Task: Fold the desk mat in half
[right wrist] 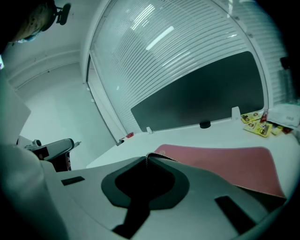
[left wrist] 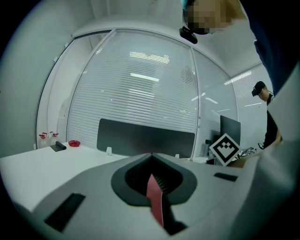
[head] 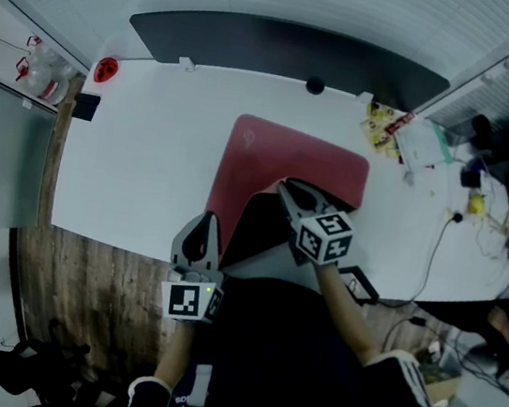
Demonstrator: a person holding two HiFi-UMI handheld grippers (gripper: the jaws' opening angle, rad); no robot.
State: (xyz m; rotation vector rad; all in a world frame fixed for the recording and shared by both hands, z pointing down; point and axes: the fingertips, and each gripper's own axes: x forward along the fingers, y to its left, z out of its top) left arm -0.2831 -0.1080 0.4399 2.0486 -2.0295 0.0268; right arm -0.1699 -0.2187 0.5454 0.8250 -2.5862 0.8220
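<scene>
A red desk mat [head: 285, 160] with a black underside lies on the white table [head: 137, 161]. Its near part is lifted and turned over, so the black underside [head: 261, 223] faces up. My left gripper [head: 207, 219] is shut on the mat's near left corner; a red strip of mat [left wrist: 155, 197] runs between its jaws in the left gripper view [left wrist: 151, 154]. My right gripper [head: 285, 187] is shut on the raised near right corner, above the mat's middle. In the right gripper view the closed tips [right wrist: 147, 156] hover over the flat red mat [right wrist: 225, 166].
A dark partition [head: 287, 51] runs along the table's far edge. A small black round object [head: 315, 85] and a red dish [head: 106, 68] sit near it. Snack packets [head: 384, 127], papers and cables [head: 451, 218] crowd the right end. A small black frame [head: 361, 285] lies at the near edge.
</scene>
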